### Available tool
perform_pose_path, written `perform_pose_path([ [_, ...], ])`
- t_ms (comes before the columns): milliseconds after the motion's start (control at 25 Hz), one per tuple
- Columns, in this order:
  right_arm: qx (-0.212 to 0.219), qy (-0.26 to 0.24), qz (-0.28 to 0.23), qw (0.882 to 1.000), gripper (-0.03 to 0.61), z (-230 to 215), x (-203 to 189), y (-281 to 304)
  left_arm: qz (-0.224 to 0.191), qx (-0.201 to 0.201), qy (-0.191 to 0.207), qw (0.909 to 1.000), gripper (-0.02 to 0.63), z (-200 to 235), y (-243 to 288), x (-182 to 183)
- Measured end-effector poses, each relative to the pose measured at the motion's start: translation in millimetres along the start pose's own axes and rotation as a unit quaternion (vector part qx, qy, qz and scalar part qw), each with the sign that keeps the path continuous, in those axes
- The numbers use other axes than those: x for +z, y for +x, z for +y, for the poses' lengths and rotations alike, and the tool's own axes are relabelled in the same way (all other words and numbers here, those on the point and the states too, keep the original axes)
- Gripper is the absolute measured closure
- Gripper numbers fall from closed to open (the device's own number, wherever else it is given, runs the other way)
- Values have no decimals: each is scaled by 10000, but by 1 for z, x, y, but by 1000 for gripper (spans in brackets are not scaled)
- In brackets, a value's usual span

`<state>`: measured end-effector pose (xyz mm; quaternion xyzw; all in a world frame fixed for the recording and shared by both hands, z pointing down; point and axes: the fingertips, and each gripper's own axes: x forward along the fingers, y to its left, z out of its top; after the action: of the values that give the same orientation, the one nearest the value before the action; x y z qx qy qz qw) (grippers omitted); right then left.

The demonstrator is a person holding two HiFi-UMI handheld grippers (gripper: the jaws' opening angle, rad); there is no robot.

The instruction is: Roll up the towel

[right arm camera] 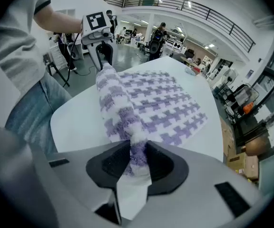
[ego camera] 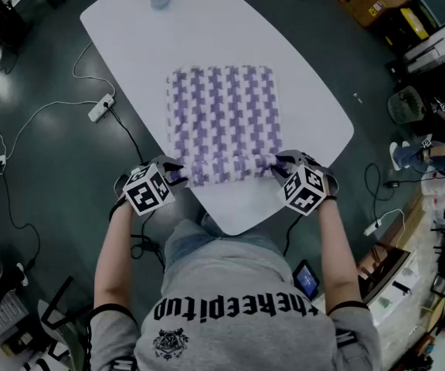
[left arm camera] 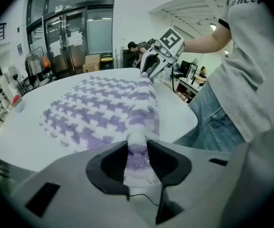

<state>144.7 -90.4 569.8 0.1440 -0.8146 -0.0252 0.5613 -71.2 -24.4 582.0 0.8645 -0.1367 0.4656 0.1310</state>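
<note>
Head view: on the white table [ego camera: 207,22] the purple-checked towel [ego camera: 222,114], judged soft, light and floppy, is pinched at its near corners, seven o'clock by the left gripper [ego camera: 174,175], five o'clock by the right gripper [ego camera: 276,165], apt holds for rolling.

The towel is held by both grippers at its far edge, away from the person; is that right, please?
Not quite. The head view shows the left gripper and the right gripper holding the towel at its near edge, next to the person, not the far one.
</note>
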Motion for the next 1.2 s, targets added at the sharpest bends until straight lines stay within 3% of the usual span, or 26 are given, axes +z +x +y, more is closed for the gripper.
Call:
perform_pose_path([
  [320, -434, 25, 263, 9987, 474, -34, 4, 21, 8, 282, -373, 9989, 499, 43, 7, 8],
  [520, -417, 11, 401, 9983, 477, -30, -1, 35, 232, 392, -414, 9981, 499, 50, 19, 7],
  [680, -396, 107, 286, 9988, 476, -33, 2, 30, 302, 461, -71, 9985, 487, 50, 14, 11],
  [840, -440, 277, -99, 9986, 476, -37, 11, 13, 4, 788, 49, 9969, 442, 57, -9, 20],
  [920, -553, 303, -285, 9976, 476, -38, 15, 2, -162, 1045, 157, 9943, 442, 58, -23, 27],
  [1080, -693, 151, -634, 9955, 476, -31, 26, -17, -290, 1533, 744, 9849, 442, 46, -42, 39],
  [1200, -458, -169, -516, 9975, 452, -5, 22, -12, -51, 1366, 1085, 9847, 437, 19, -27, 33],
])
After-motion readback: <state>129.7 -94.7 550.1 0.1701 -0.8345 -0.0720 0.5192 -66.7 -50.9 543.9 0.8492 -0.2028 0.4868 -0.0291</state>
